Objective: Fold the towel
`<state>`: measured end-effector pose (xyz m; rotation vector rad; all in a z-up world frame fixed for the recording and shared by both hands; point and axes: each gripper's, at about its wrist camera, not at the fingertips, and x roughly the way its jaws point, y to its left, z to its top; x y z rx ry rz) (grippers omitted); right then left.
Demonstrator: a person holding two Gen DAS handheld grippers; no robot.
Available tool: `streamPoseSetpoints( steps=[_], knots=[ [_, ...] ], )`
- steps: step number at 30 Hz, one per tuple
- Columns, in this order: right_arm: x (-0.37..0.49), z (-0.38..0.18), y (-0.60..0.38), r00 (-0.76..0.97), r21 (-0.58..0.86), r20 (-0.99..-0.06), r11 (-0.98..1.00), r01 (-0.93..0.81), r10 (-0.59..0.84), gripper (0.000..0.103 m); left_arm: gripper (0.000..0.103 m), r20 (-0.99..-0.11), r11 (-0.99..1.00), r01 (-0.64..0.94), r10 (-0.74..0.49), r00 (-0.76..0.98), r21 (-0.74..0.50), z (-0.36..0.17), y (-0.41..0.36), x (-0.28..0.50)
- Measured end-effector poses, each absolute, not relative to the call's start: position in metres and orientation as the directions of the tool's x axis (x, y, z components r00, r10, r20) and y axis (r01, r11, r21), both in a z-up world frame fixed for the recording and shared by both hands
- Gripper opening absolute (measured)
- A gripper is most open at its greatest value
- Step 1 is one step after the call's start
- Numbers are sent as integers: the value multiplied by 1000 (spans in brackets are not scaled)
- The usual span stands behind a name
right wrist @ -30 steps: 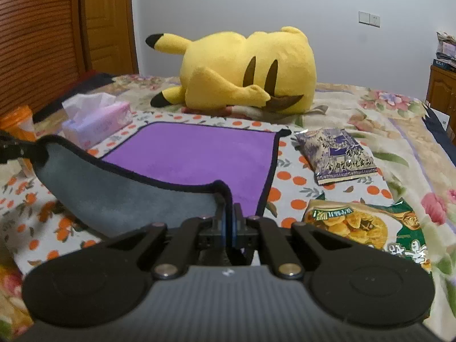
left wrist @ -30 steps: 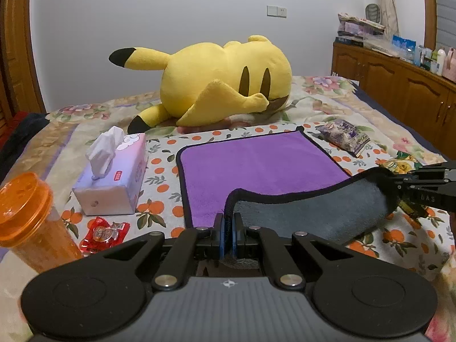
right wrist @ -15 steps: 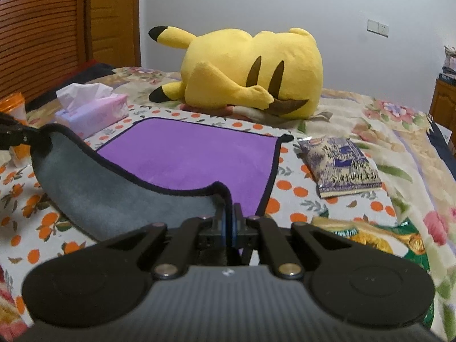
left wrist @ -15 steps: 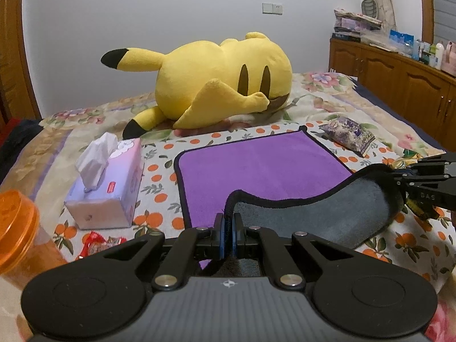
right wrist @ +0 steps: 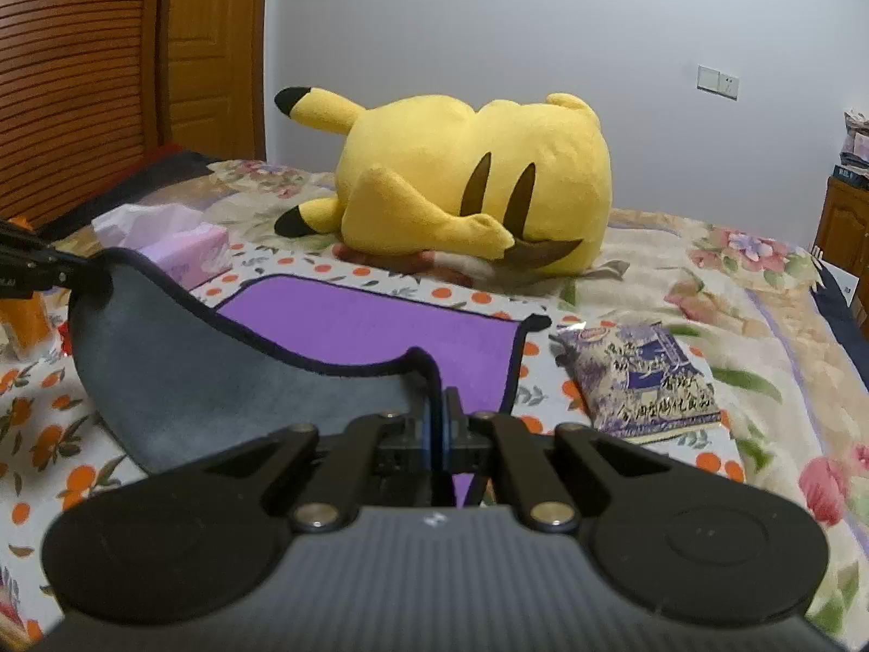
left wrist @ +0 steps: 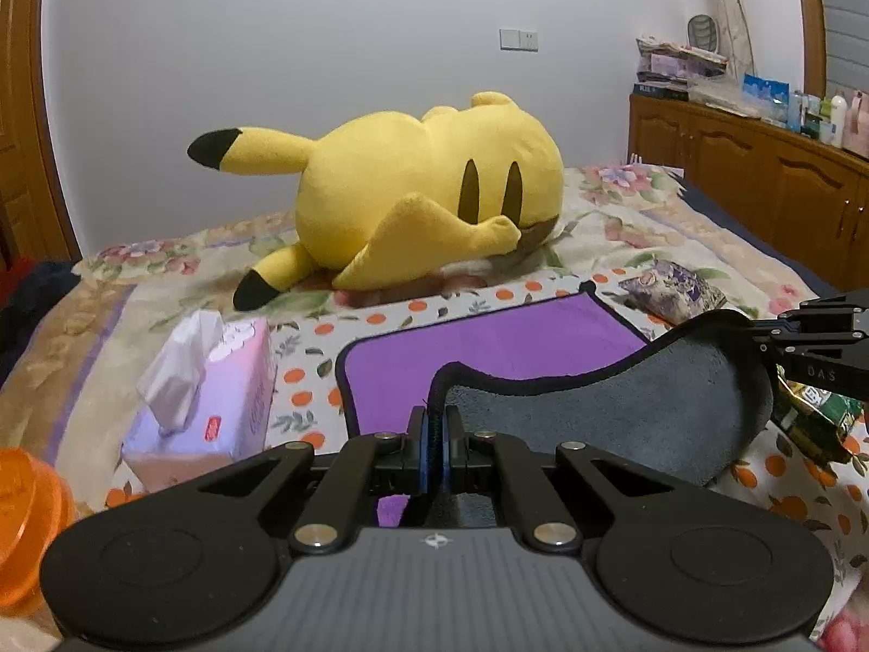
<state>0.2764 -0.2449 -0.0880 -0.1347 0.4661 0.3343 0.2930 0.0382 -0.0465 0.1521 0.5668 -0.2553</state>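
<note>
The towel (left wrist: 489, 350) is purple on top and grey underneath, with a black hem. Its far half lies flat on the bed; its near edge is lifted and curls over, showing the grey side (left wrist: 641, 413). My left gripper (left wrist: 434, 434) is shut on the near left corner. My right gripper (right wrist: 437, 424) is shut on the near right corner; it also shows at the right edge of the left wrist view (left wrist: 814, 348). The towel (right wrist: 380, 326) sags between the two grippers, its grey side (right wrist: 206, 380) facing me.
A yellow plush toy (left wrist: 423, 195) lies just beyond the towel. A pink tissue box (left wrist: 217, 396) and an orange cup (left wrist: 27, 521) stand to the left. Snack bags (right wrist: 641, 375) lie to the right. A wooden cabinet (left wrist: 760, 185) runs along the right wall.
Both grippers have risen and moved forward toward the plush toy, carrying the near edge of the towel over the purple side. Less purple shows now.
</note>
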Motion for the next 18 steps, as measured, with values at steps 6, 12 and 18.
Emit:
streamPoseSetpoints(
  steps=[6, 12, 18],
  knots=[
    [285, -81, -240, 851, -71, -447, 938, -340, 275, 4, 6, -533, 961, 263, -176, 828, 90, -42, 37, 301],
    [296, -77, -236, 855, -98, -445, 935, -340, 264, 4, 6, -514, 964, 248, -168, 841, 91, -37, 38, 313],
    [313, -70, -234, 867, -115, -430, 937, -330, 252, 4, 6, -480, 970, 229, -164, 862, 81, -32, 37, 329]
  ],
)
